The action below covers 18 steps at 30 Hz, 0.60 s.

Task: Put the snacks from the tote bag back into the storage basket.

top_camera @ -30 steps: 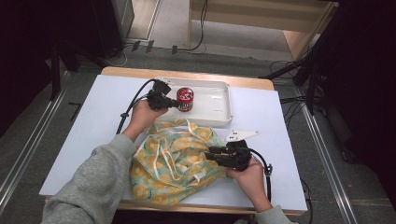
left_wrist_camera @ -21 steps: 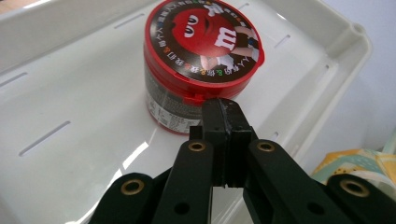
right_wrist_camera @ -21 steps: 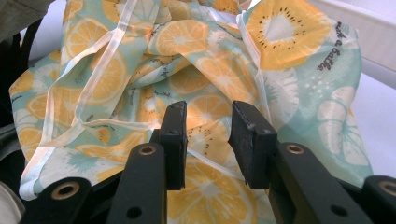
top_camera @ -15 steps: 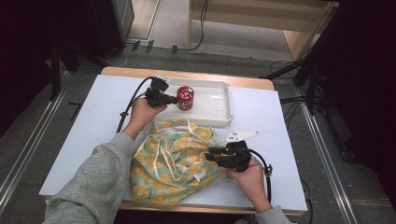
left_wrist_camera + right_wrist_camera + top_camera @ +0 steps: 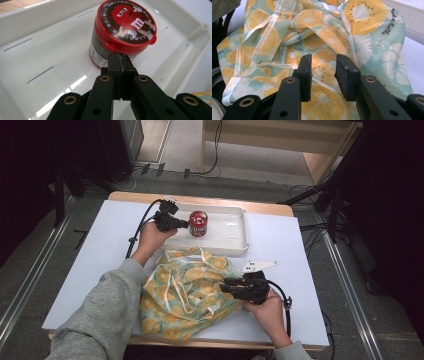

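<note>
A small can with a red printed lid (image 5: pixel 198 223) (image 5: pixel 125 23) stands upright in the left part of a white tray (image 5: pixel 235 227) (image 5: pixel 37 45). My left gripper (image 5: pixel 186 224) (image 5: pixel 120 57) is shut, with its tips against the near side of the can just under the lid's rim and nothing between the jaws. A crumpled cloth bag with an orange and kiwi print (image 5: pixel 190 290) (image 5: pixel 317 37) lies on the near half of the table. My right gripper (image 5: pixel 226 284) (image 5: pixel 323 65) is open at the bag's right edge, its jaws just above the fabric.
The white table (image 5: pixel 100 250) has bare room on its left and right sides. The tray sits near the far edge, its right part holding nothing. Cables (image 5: pixel 142 222) trail from the left gripper. Dark stands and floor cables surround the table.
The left gripper has edged slightly toward the can. The can, the bag and the right gripper stay where they were.
</note>
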Tool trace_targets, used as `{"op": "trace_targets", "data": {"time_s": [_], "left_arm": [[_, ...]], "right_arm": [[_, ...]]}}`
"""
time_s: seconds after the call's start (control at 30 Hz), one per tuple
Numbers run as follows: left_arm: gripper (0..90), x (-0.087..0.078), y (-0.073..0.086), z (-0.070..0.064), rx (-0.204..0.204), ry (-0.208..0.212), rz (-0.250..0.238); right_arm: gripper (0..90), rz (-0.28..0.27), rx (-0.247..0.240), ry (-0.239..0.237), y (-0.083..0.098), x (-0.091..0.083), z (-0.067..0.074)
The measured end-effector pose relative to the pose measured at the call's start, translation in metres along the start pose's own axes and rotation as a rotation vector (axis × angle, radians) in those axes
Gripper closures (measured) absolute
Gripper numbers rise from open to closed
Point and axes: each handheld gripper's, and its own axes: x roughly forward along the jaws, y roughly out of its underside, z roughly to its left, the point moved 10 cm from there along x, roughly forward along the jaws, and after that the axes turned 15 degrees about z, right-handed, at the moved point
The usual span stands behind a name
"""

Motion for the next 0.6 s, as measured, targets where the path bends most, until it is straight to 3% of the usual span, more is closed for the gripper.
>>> {"op": "trace_targets", "data": {"time_s": [0.27,0.37,0.6], "left_arm": [[86.1,-0.006,0.005,-0.003,0.016,0.022,0.023],[79.7,-0.011,0.008,-0.01,0.009,0.062,0.03],[69.3,-0.019,0.016,-0.021,0.033,0.082,0.044]], "right_arm": [[67.5,0.003,0.006,0.003,0.001,-0.001,-0.002],[65.2,-0.001,0.007,0.003,0.002,-0.001,-0.002],[61.3,0.008,0.024,-0.004,0.003,-0.002,-0.002]]}}
